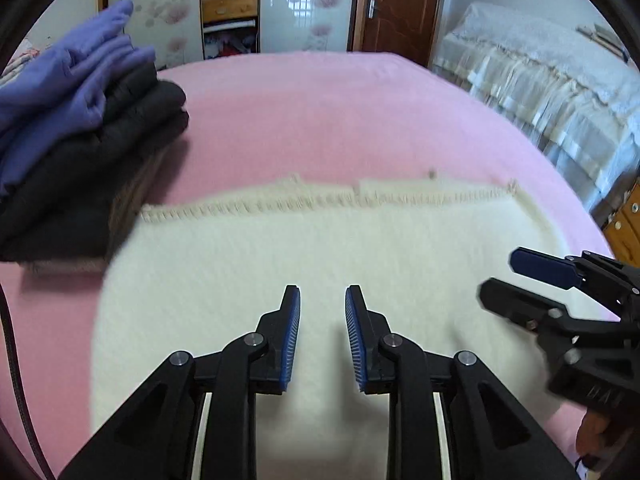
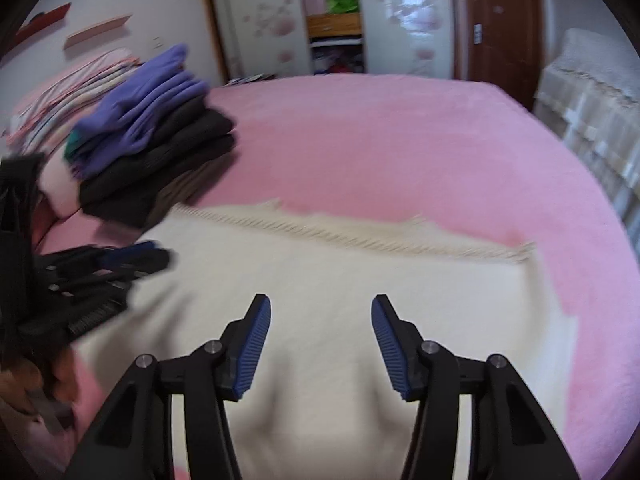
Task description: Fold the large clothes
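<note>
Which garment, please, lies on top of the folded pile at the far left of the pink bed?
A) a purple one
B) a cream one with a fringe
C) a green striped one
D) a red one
A: the purple garment sits on top of the dark folded clothes in the pile, while the cream fringed cloth lies flat on the pink bed beside it.
</note>
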A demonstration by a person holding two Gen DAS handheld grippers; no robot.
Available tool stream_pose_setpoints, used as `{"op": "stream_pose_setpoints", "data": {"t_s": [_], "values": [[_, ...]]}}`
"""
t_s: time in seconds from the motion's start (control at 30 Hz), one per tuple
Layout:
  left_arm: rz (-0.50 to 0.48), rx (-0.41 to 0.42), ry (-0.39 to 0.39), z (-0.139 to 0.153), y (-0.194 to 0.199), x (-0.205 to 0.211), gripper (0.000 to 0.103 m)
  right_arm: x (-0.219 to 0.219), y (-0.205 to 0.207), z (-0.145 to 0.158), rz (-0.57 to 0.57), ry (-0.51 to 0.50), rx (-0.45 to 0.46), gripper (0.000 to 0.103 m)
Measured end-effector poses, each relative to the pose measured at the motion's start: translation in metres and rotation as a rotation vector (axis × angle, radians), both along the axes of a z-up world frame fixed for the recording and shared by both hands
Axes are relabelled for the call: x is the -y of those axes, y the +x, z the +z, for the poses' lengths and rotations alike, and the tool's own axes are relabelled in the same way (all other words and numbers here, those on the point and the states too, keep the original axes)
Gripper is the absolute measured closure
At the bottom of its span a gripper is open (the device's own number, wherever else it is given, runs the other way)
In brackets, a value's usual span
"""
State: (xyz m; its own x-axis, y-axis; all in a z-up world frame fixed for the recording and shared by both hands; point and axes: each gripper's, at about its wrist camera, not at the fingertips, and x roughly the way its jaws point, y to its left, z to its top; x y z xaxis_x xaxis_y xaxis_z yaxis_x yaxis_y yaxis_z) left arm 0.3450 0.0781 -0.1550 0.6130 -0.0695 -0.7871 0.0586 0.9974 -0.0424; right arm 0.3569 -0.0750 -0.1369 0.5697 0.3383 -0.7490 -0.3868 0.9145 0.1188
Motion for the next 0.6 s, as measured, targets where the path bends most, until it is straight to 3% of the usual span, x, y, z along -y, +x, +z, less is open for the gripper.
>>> {"op": "stream_pose_setpoints", "data": {"t_s": [0.07,0.17,0.23,0.33,0.37,0.4,0.43,0.5,0.53,0.6], "values": [[0.022,-0.043,0.043,-0.022,-0.004,0.009,0.081,-0.003,0.001,-0.018,-0.014,-0.052,-0.026,0.058],[0.014,-0.004,0.081,-0.027,-0.011,0.005,0.079,0.021,0.007,-0.041,-0.12,-0.157,-0.045,0.062],[0.021,0.004,0.129,-0.035,-0.006,0.002,0.079,0.064,0.011,-0.051,-0.238,-0.218,-0.027,0.066],[0.076,-0.001,0.126,-0.039,0.006,-0.024,0.076,0.131,0.017,-0.059,-0.409,-0.283,-0.014,0.063],[0.087,0.001,0.101,-0.037,0.006,-0.038,0.073,0.154,0.018,-0.064,-0.449,-0.28,-0.027,0.066],[0.095,0.005,0.084,-0.039,0.006,-0.044,0.069,0.176,0.017,-0.068,-0.448,-0.213,-0.057,0.074],[0.097,0.011,0.082,-0.041,0.007,-0.047,0.067,0.186,0.016,-0.069,-0.468,-0.217,-0.063,0.092],[0.092,0.025,0.093,-0.044,0.011,-0.049,0.066,0.192,0.014,-0.074,-0.52,-0.324,-0.042,0.067],[0.093,0.031,0.108,-0.046,0.011,-0.047,0.066,0.194,0.013,-0.076,-0.524,-0.32,-0.032,0.054],[0.103,0.036,0.134,-0.041,0.009,-0.048,0.065,0.193,0.017,-0.076,-0.539,-0.282,-0.049,0.054]]}}
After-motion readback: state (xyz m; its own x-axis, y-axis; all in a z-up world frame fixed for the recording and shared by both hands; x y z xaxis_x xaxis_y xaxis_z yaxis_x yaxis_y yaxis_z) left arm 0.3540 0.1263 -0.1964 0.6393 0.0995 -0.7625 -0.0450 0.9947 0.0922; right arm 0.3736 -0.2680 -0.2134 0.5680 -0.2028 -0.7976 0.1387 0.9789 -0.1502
